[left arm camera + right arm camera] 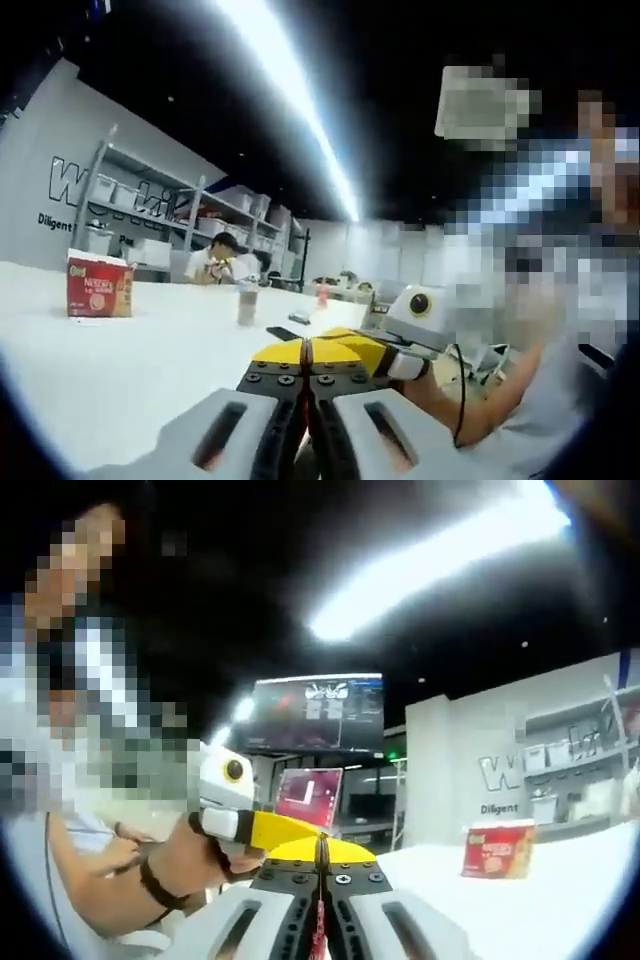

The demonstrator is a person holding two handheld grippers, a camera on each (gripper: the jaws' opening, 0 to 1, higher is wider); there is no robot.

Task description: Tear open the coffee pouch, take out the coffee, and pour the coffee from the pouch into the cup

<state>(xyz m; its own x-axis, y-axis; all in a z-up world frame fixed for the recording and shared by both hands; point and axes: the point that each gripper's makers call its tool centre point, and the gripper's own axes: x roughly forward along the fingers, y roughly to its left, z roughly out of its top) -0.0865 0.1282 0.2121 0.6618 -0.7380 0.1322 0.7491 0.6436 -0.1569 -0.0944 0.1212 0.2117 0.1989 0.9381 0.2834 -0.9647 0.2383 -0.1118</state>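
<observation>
My left gripper (pixel 308 352) is shut, its yellow tips pressed together above the white table (pixel 120 370). My right gripper (pixel 352 345) comes in from the right and meets it tip to tip. In the right gripper view my right gripper (pixel 321 852) is shut too, and a thin red sliver of the coffee pouch (pixel 318 932) shows between its jaws. The left gripper (pixel 285 830) touches it from the left. Most of the pouch is hidden by the jaws. A small cup (pixel 246 302) stands far off on the table.
A red Nescafe box (pixel 98 285) (pixel 497 848) stands on the table. A person's hand (pixel 185 865) holds the left gripper close by. Another person (pixel 222 262) sits behind the table by shelves (pixel 150 215). A monitor (pixel 315 713) and a laptop (pixel 308 796) stand behind.
</observation>
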